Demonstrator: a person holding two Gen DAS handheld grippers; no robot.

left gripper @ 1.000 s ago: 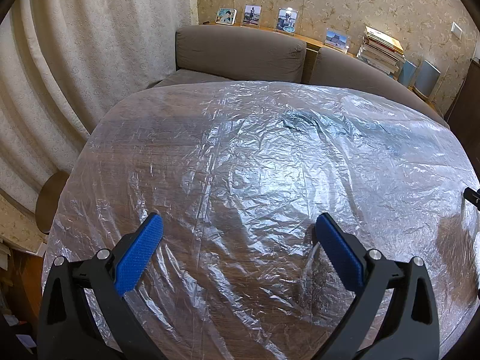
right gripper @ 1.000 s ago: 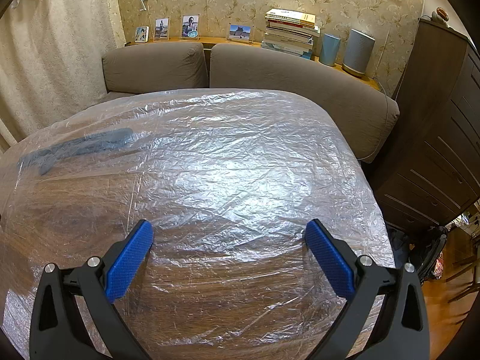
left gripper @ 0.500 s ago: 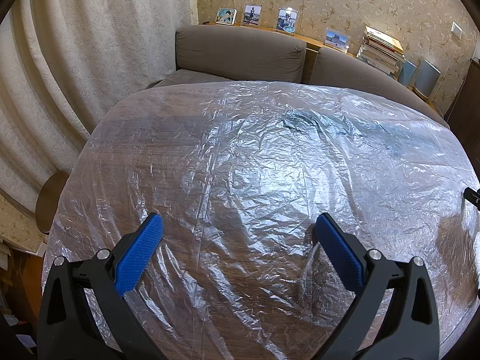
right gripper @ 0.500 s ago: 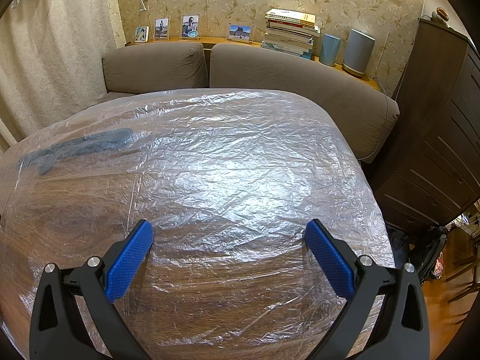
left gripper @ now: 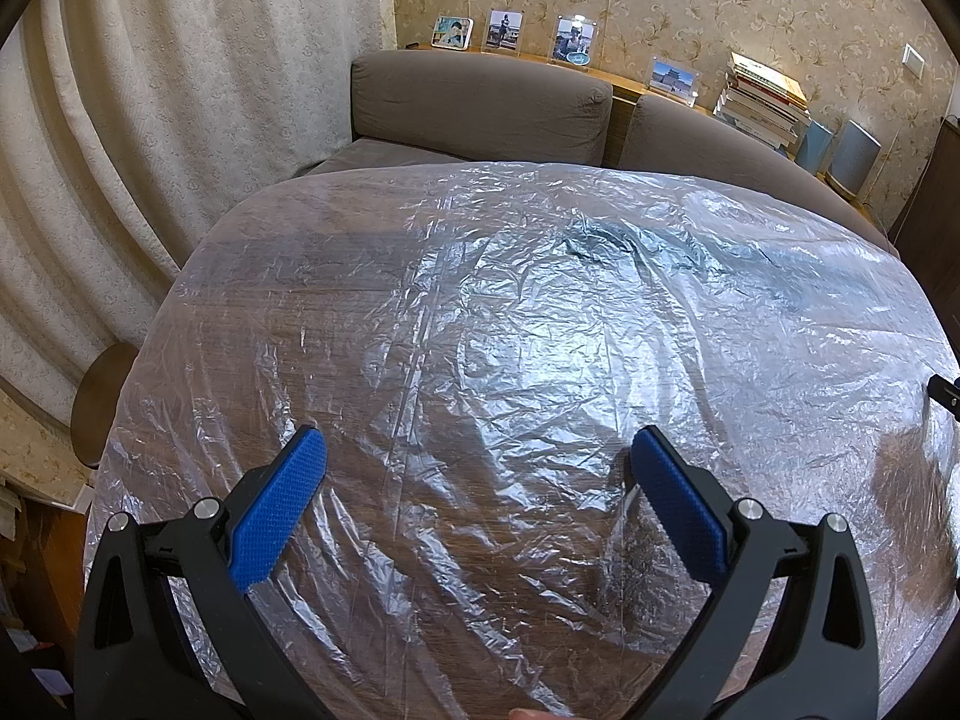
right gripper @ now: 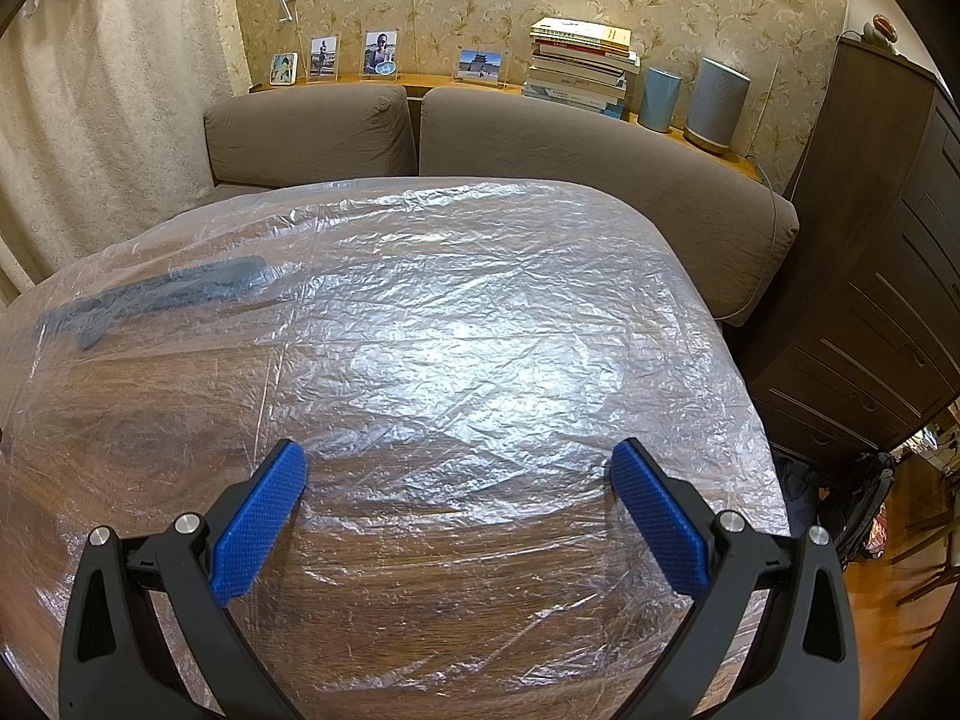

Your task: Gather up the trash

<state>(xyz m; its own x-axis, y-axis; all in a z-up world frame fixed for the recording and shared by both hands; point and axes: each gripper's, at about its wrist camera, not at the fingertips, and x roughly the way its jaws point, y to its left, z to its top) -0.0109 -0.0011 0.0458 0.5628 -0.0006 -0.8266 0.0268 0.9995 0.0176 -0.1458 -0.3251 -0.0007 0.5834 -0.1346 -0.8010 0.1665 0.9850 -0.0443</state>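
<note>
A crinkled clear plastic sheet (left gripper: 540, 324) (right gripper: 480, 330) covers the whole wooden table top. Under it, toward the far side, lies a dark grey long shape (right gripper: 168, 294), seen in the left wrist view as a dark wrinkled patch (left gripper: 606, 240). My left gripper (left gripper: 477, 450) hangs open above the near part of the sheet, nothing between its blue pads. My right gripper (right gripper: 459, 459) is open too, above the sheet near the table's right end. No loose trash item shows on the sheet.
A brown sofa (right gripper: 540, 138) wraps the table's far side. Behind it a shelf holds photo frames (right gripper: 381, 54), a book stack (right gripper: 579, 66) and two cylinders (right gripper: 717, 102). A dark cabinet (right gripper: 888, 252) stands right, curtains (left gripper: 150, 120) and a round stool (left gripper: 99, 402) left.
</note>
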